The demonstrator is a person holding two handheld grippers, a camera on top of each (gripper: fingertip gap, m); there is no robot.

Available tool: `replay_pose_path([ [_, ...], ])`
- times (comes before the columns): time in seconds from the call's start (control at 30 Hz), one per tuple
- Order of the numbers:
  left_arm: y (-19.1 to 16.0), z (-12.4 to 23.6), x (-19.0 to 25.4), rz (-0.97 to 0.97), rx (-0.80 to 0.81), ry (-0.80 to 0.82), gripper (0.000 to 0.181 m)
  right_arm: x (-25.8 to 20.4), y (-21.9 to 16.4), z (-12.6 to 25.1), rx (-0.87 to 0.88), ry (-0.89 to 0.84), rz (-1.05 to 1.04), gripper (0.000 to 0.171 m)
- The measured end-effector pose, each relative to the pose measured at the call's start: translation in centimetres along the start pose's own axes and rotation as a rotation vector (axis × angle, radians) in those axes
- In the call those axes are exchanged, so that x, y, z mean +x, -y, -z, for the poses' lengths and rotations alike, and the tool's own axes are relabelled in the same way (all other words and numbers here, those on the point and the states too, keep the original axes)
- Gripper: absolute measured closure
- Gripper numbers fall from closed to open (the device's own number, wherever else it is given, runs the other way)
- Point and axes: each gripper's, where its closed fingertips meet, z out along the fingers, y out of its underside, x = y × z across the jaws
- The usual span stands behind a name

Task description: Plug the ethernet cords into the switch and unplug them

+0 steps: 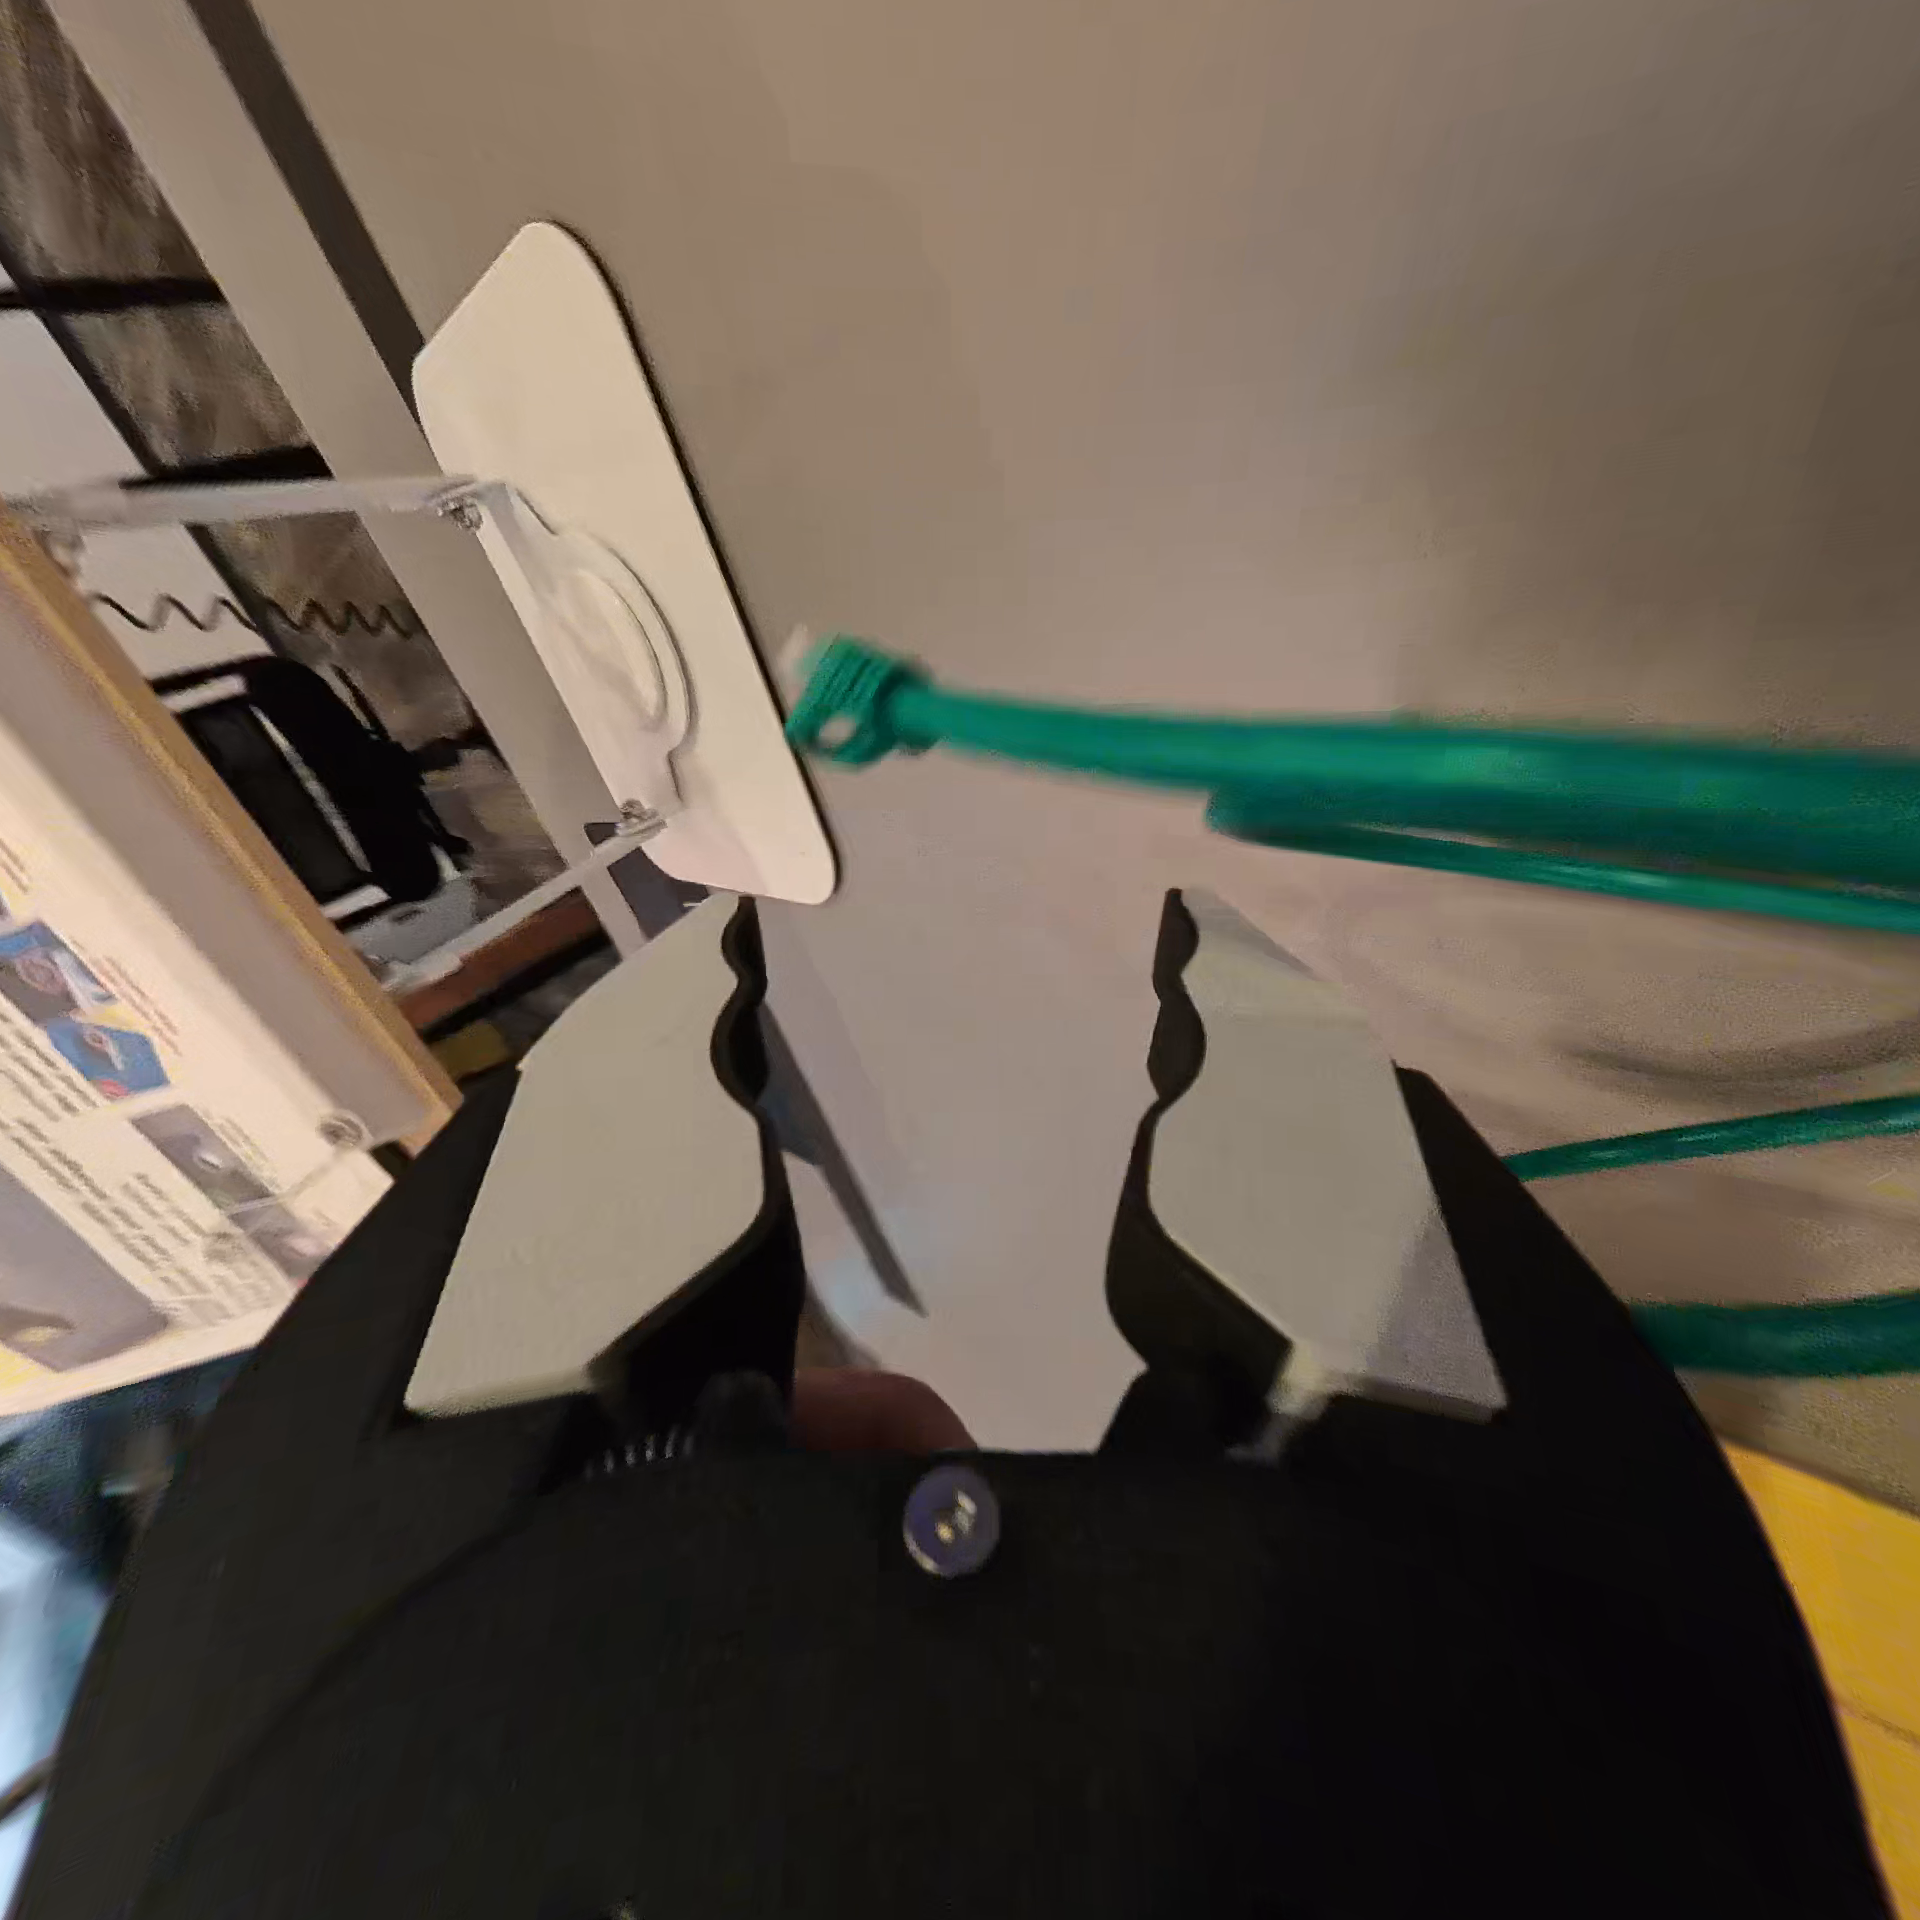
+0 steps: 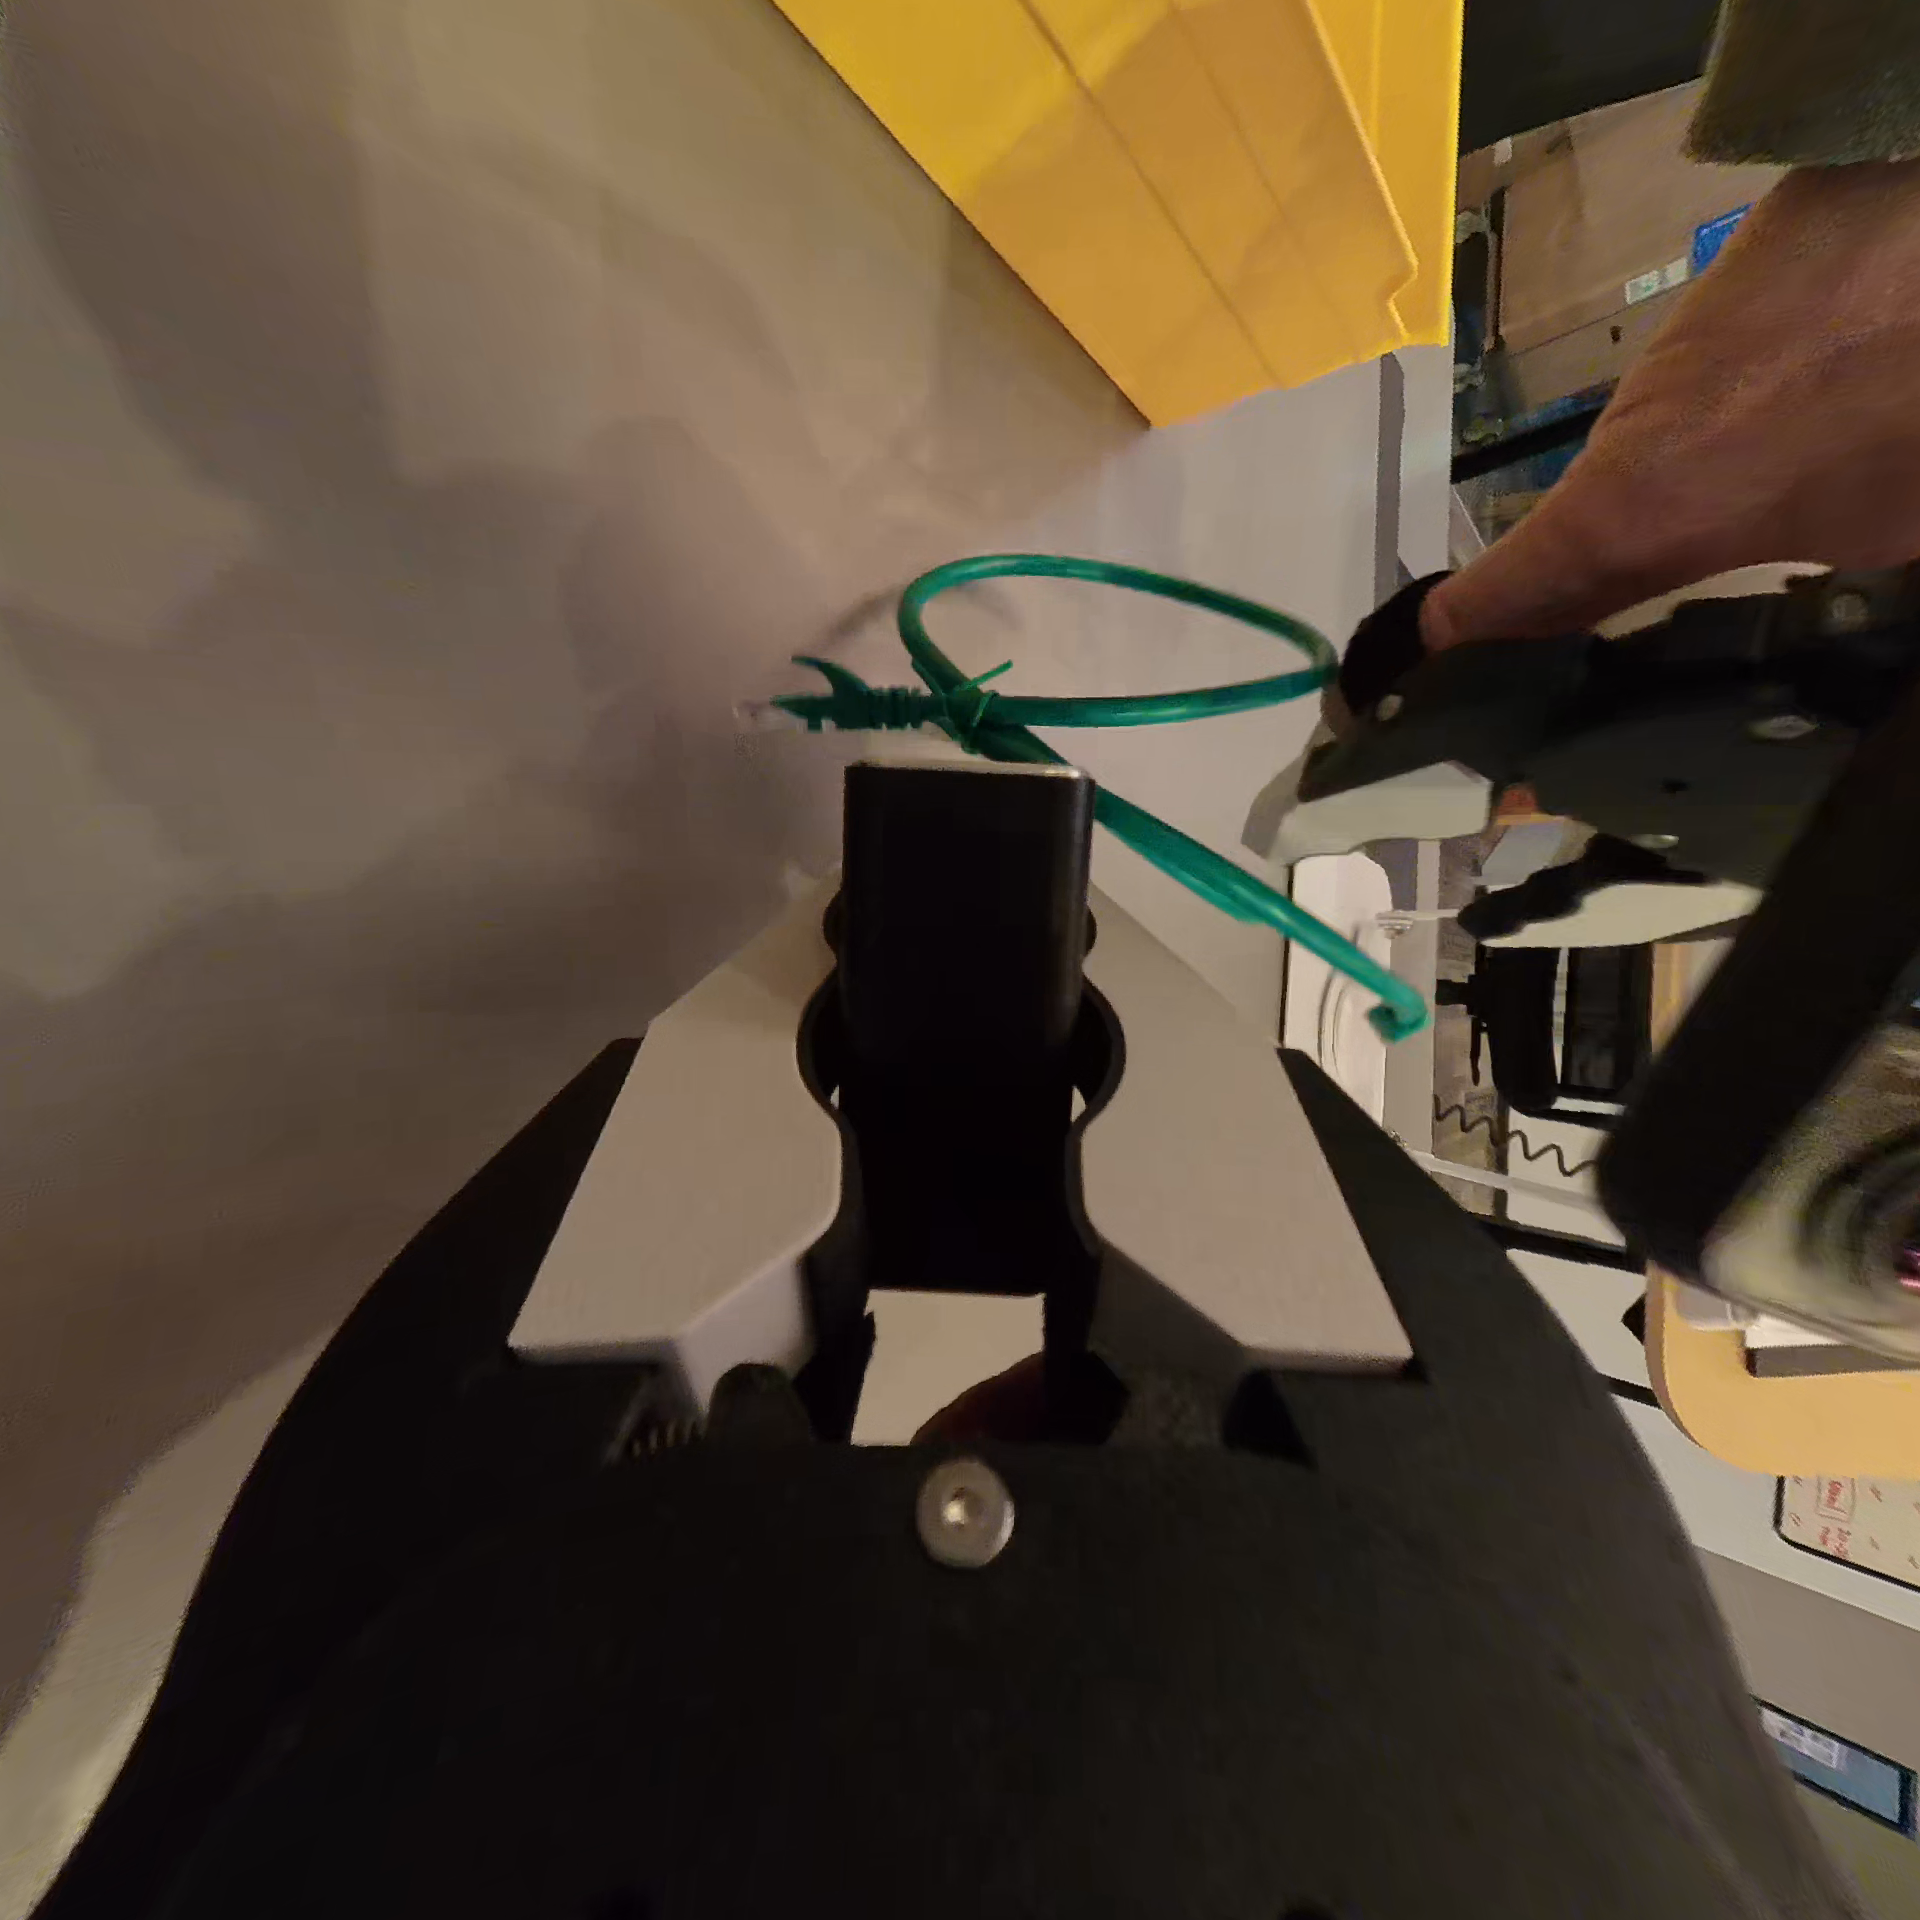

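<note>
My right gripper (image 2: 961, 935) is shut on the black box-shaped switch (image 2: 966, 997), which stands out past its fingertips. Just beyond it a green ethernet cord (image 2: 1122, 717) lies looped on the white surface, bound by a green tie. Its plug (image 2: 831, 712) points left and its other end (image 2: 1397, 1023) lies to the right. No cord is in the switch on the side I see. My left gripper (image 1: 958, 914) is open and empty. The cord's plug (image 1: 847, 701) lies ahead and to its right. In the right wrist view the left gripper (image 2: 1382, 862) is at the right beside the loop.
A white plate on a clear acrylic stand (image 1: 623, 561) with a printed sheet (image 1: 135, 1039) is at the left gripper's front left. A yellow bin (image 2: 1195, 208) borders the white surface (image 2: 416, 520). A person's hand (image 2: 1714, 416) holds the left gripper. Boxes and shelving lie beyond.
</note>
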Motion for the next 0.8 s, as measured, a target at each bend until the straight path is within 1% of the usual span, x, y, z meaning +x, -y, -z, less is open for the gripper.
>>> replay_pose_path([
  [0.07,-0.3,0.3,-0.1,0.095,0.018,-0.037,0.106,-0.1,0.1,0.0,0.004,0.005,0.003,0.140],
  [0.13,-1.5,0.8,-0.7,0.144,-0.011,-0.016,0.110,-0.2,0.2,0.0,0.005,0.009,0.006,0.138],
  [0.2,-1.7,1.3,-0.3,0.219,0.015,-0.066,0.111,-0.2,0.3,0.0,0.009,0.010,0.004,0.139],
  [0.3,-0.9,2.6,0.2,0.350,0.103,-0.129,0.117,-0.4,0.6,0.1,0.013,0.013,0.010,0.139],
  [0.4,1.4,4.5,0.1,0.431,0.222,-0.178,0.121,-0.5,0.9,0.1,0.019,0.010,0.014,0.139],
  [0.57,3.7,7.8,1.2,0.368,0.261,-0.205,0.119,0.1,0.3,0.1,0.004,-0.014,-0.017,0.140],
  [0.7,2.8,10.5,1.7,0.394,0.276,-0.169,0.123,0.3,-0.5,0.1,-0.007,-0.013,-0.032,0.139],
  [0.8,1.0,10.2,3.3,0.331,0.187,-0.131,0.126,0.0,-0.3,0.4,-0.001,0.003,-0.016,0.138],
])
